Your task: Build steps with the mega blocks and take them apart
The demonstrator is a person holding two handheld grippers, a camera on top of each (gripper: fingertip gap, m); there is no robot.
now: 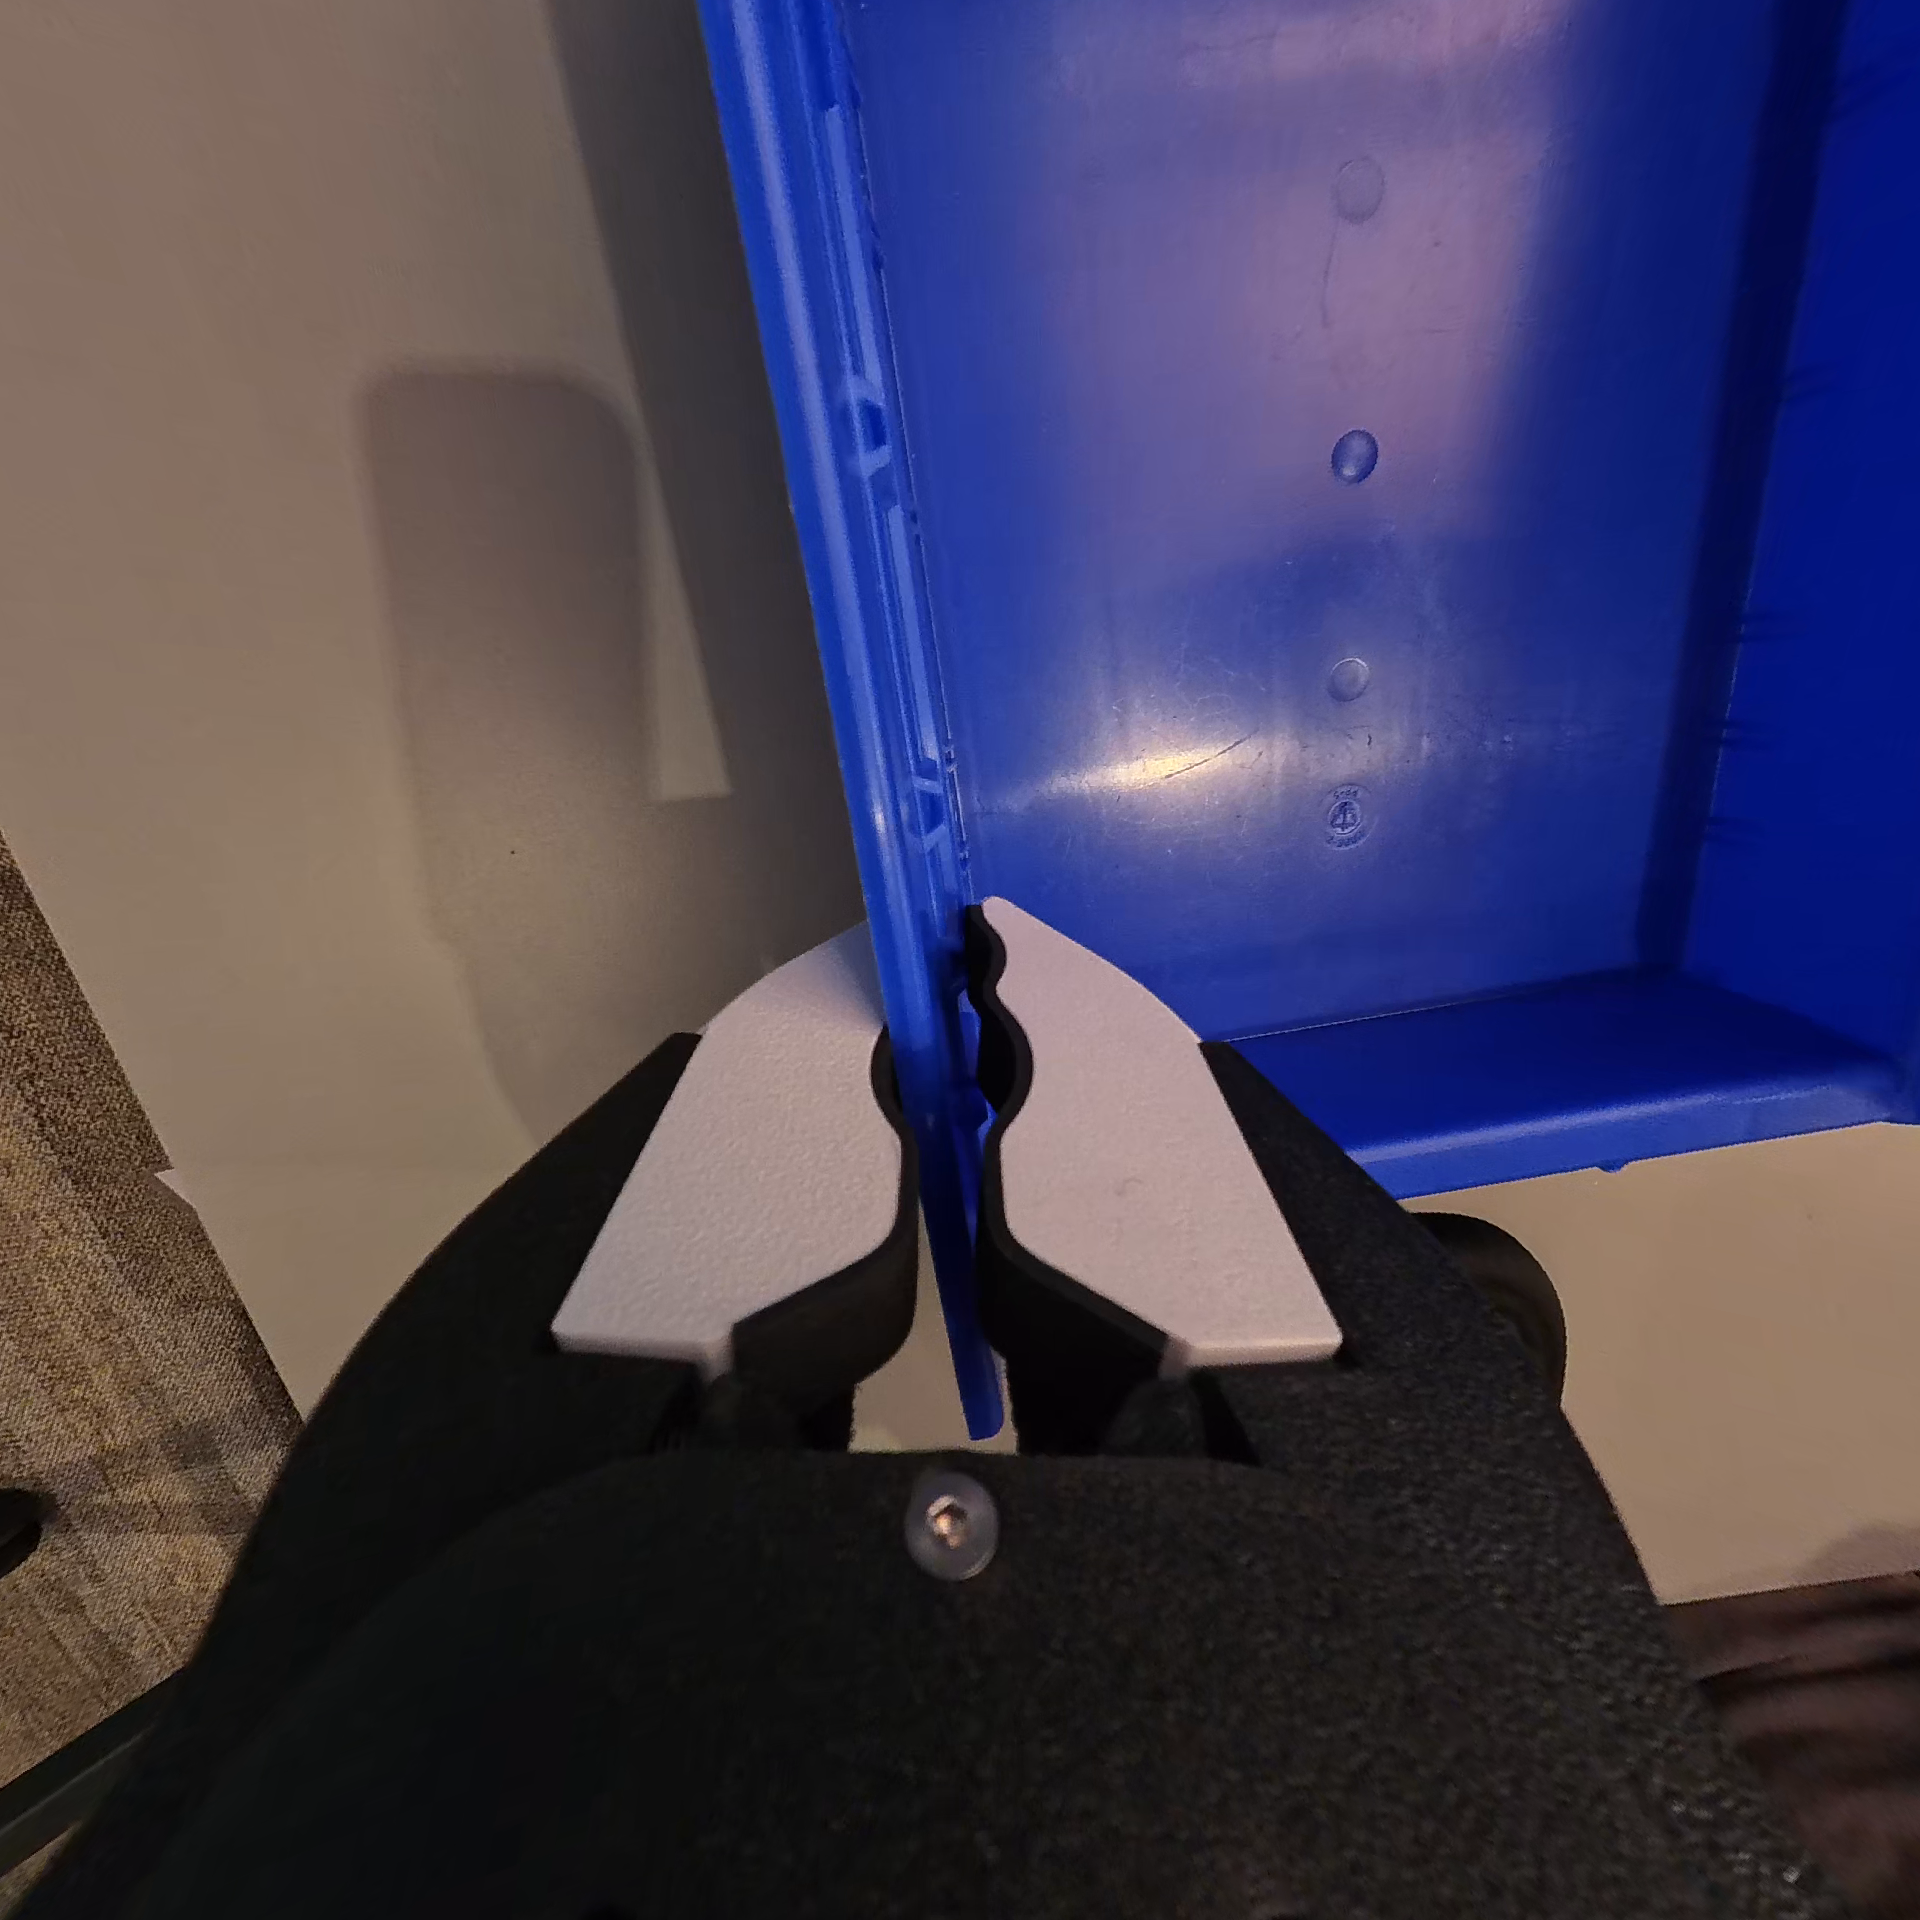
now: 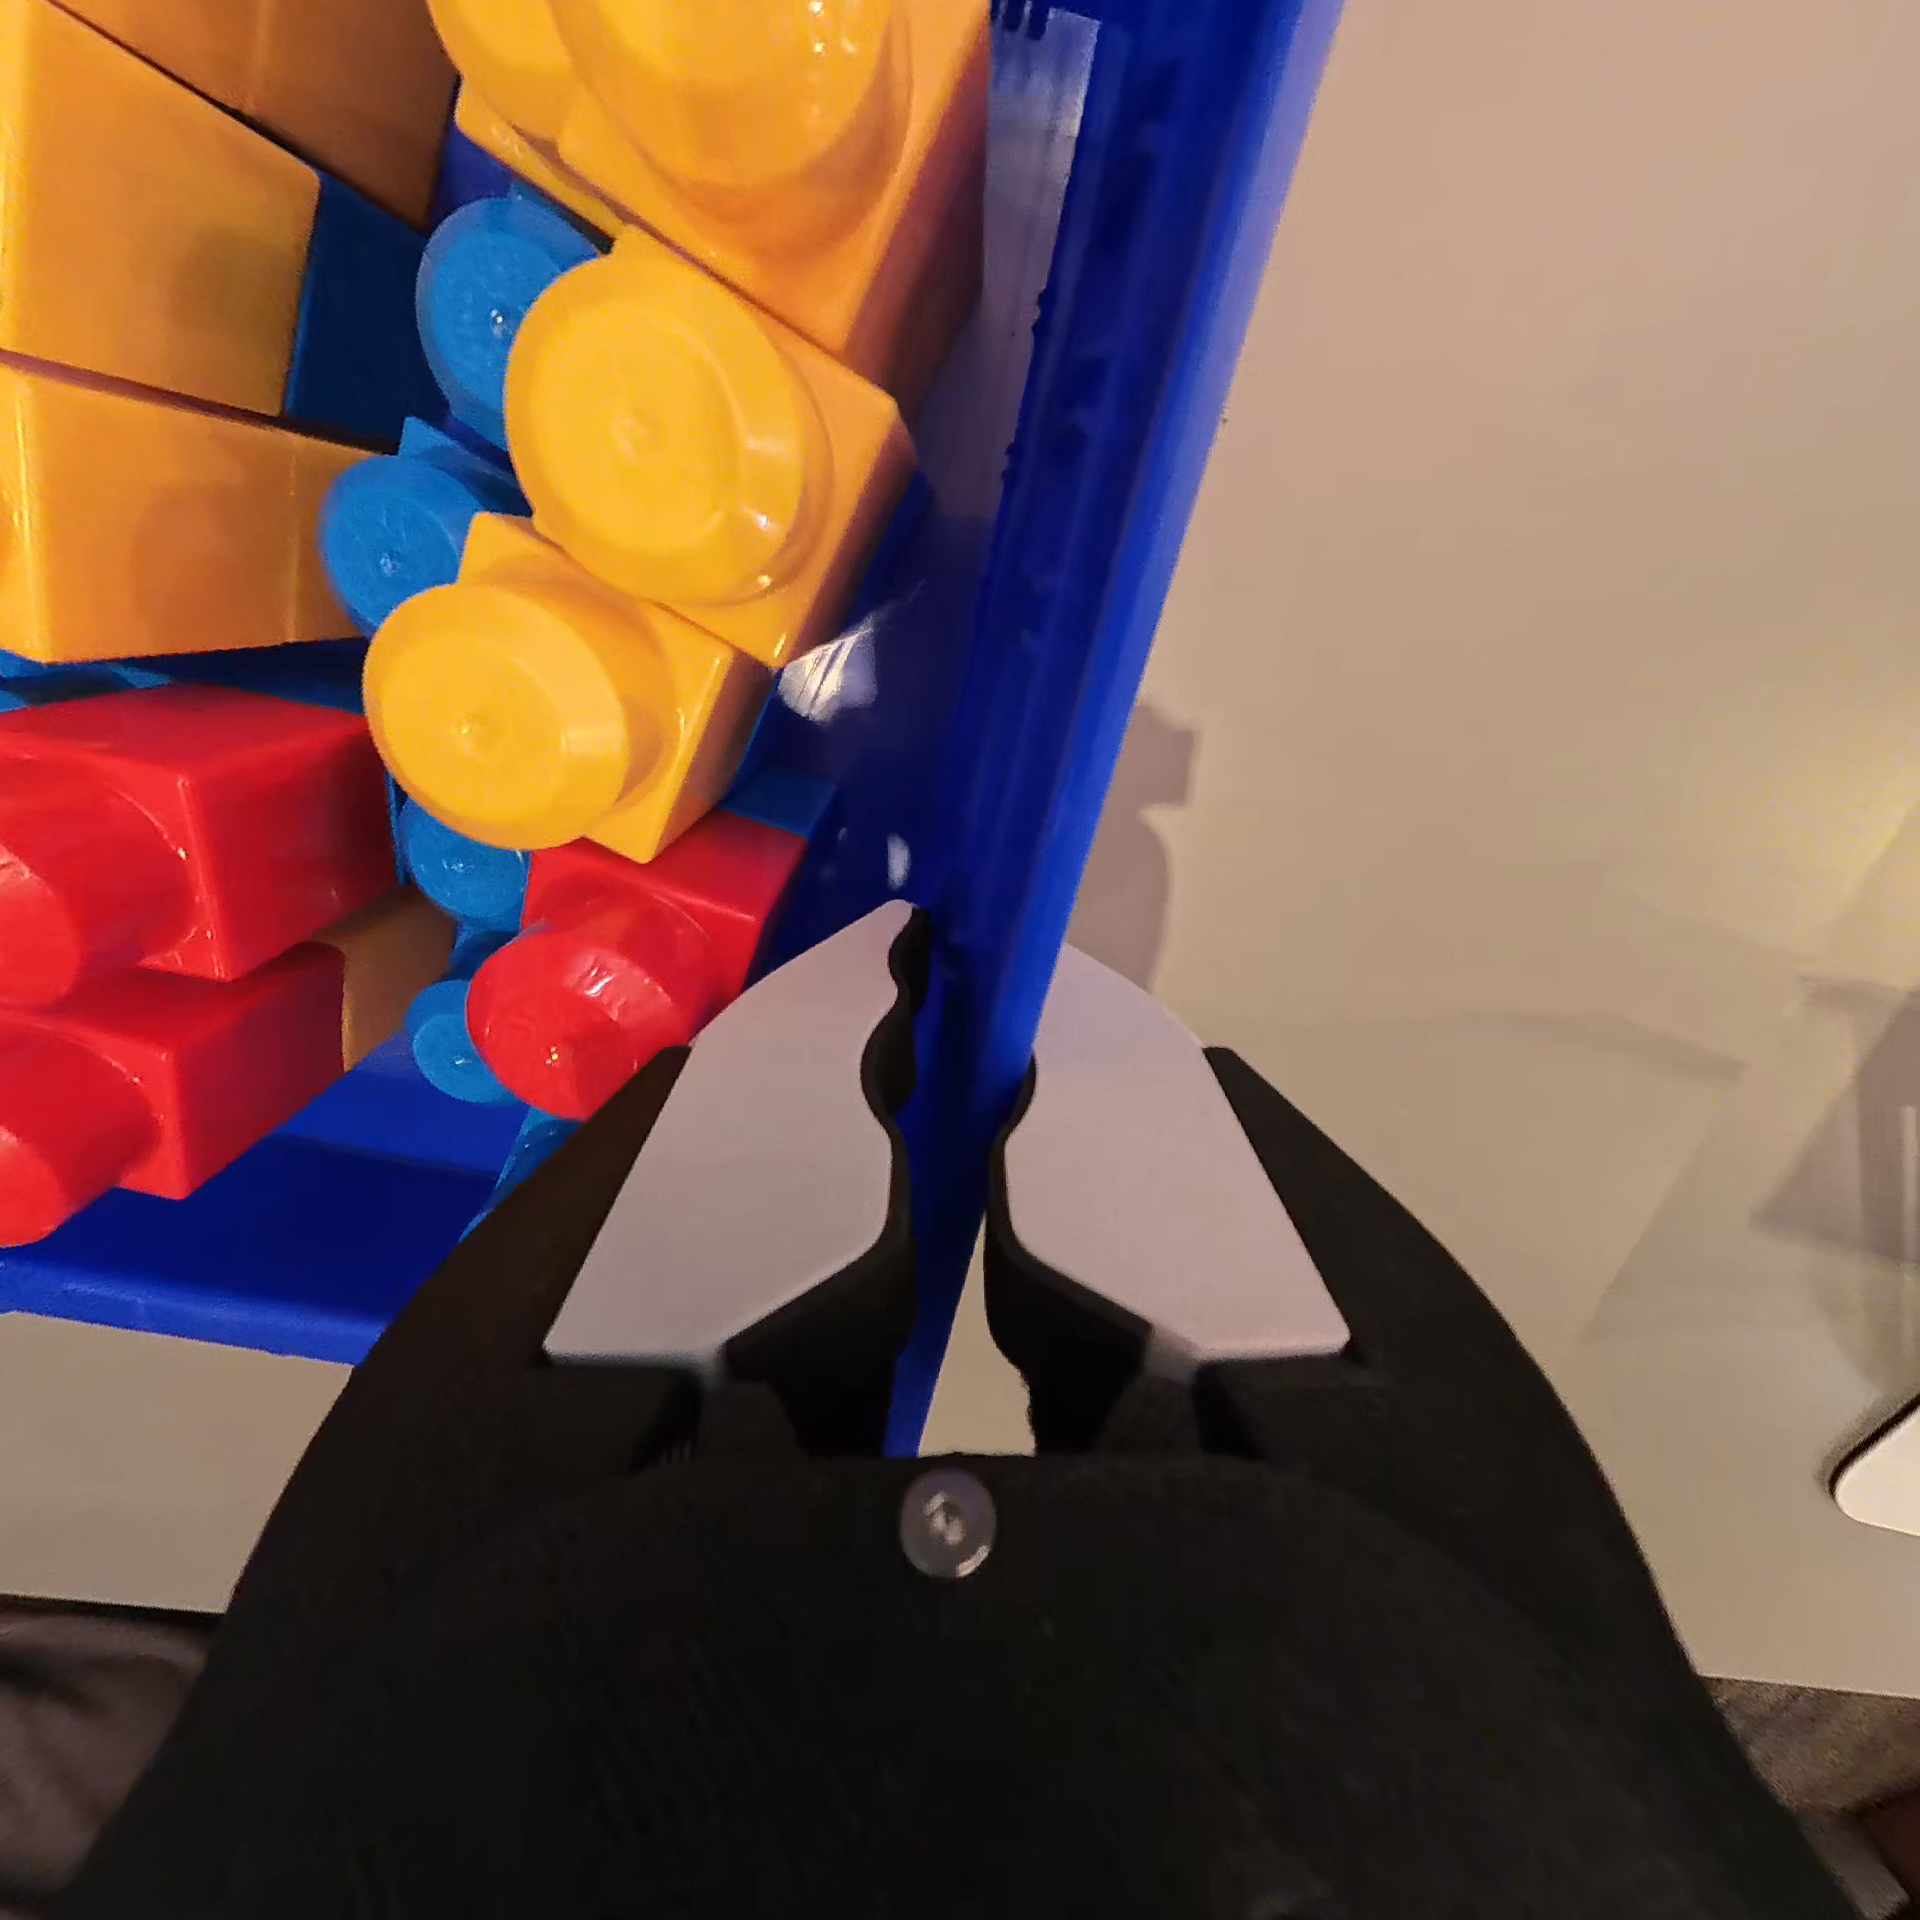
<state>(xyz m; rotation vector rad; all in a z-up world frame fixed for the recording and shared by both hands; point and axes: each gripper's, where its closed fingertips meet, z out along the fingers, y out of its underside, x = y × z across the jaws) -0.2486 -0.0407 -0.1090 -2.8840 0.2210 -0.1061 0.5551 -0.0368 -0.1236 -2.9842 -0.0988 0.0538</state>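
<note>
A blue plastic bin point(image 1: 1299, 520) fills the upper right of the left wrist view; the part of its floor that shows is bare. My left gripper point(image 1: 951, 997) is shut on the bin's left wall. In the right wrist view my right gripper point(image 2: 966, 987) is shut on the bin's right wall point(image 2: 1091, 520). Inside that side lie piled mega blocks: yellow ones point(image 2: 665, 436), red ones point(image 2: 644, 935) and light blue ones point(image 2: 488, 291), pressed against the wall.
The bin is over a pale table point(image 1: 364, 520). Grey carpet point(image 1: 83, 1195) shows past the table's left edge. A white object point(image 2: 1881, 1475) lies at the right edge of the right wrist view. The grippers' ends are close to 80 centimeters from one another.
</note>
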